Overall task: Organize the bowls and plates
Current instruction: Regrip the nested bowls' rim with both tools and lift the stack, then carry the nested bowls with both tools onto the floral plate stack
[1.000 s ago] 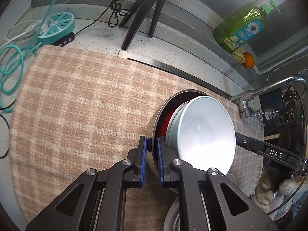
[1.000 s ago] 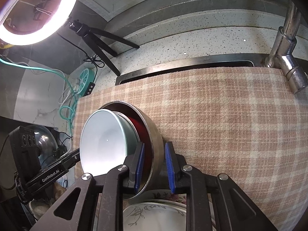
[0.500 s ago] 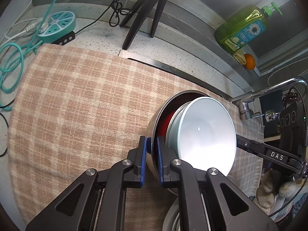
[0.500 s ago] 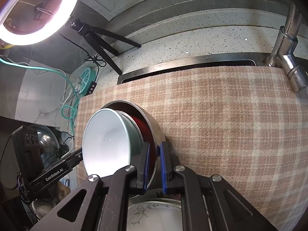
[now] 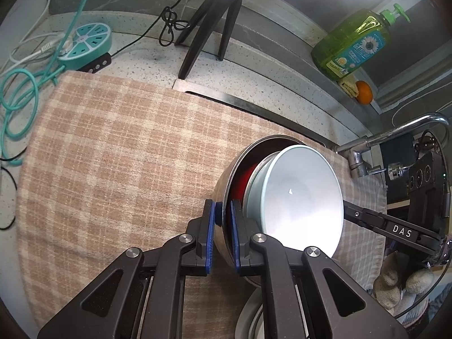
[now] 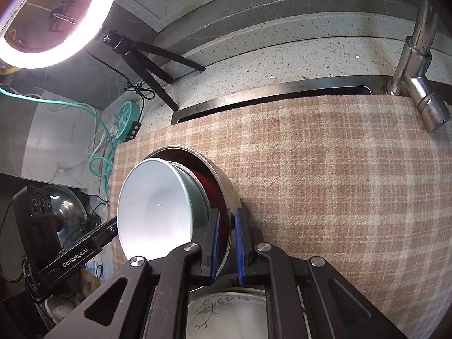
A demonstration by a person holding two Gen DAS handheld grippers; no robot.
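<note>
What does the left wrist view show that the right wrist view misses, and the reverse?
Left wrist only: the whole dish soap bottle with its pump, and the faucet's curved spout.
Right wrist only: the ring light as a full circle, and a plate with a leaf pattern beneath the right hand-held gripper.
Both: the steel bowl holding a light blue bowl, gripped at opposite rims, on the plaid cloth, plus the tripod.

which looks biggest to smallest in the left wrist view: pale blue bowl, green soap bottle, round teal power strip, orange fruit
1. pale blue bowl, though nearest the camera
2. green soap bottle
3. round teal power strip
4. orange fruit
</note>
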